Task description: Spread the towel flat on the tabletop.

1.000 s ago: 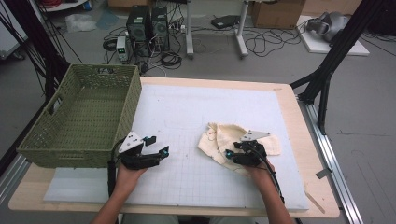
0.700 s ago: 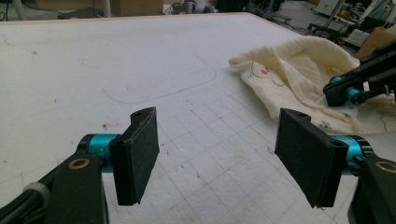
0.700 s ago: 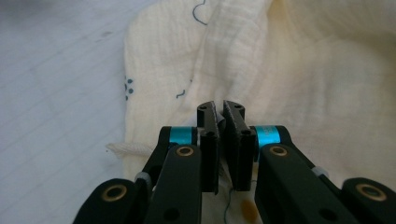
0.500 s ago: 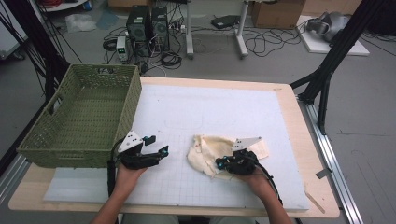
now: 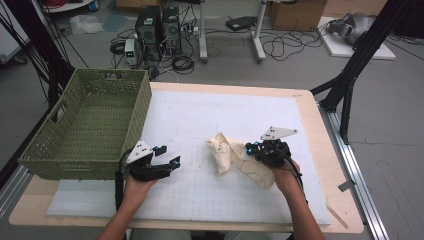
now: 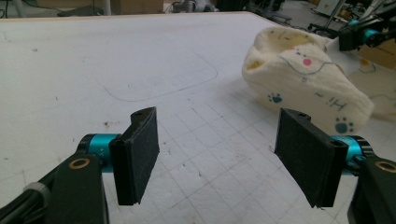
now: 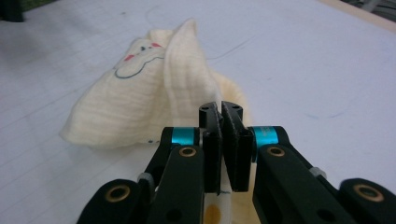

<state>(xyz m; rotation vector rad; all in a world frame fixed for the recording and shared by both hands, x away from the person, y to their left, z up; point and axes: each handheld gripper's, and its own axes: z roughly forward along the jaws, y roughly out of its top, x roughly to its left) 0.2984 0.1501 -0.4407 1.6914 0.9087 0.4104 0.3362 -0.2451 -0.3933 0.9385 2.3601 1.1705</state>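
A cream cloth printed with small cartoon faces and paw marks lies bunched on the white mat, right of centre. My right gripper is shut on a fold of its edge and holds that fold slightly off the mat. In the right gripper view the pads pinch the fabric, and the rest of the cloth rises as a hump beyond them. My left gripper rests low on the mat near the basket, open with nothing between its jaws. From there the cloth sits ahead to the right.
A green woven basket stands at the table's left edge, close behind my left hand. The white gridded mat covers most of the wooden tabletop. Computer boxes, cables and stand legs sit on the floor beyond the far edge.
My right gripper has closed on the cloth's edge and risen a little, pulling a fold up with it. The cloth has bunched and shifted left. The left gripper has stayed put.
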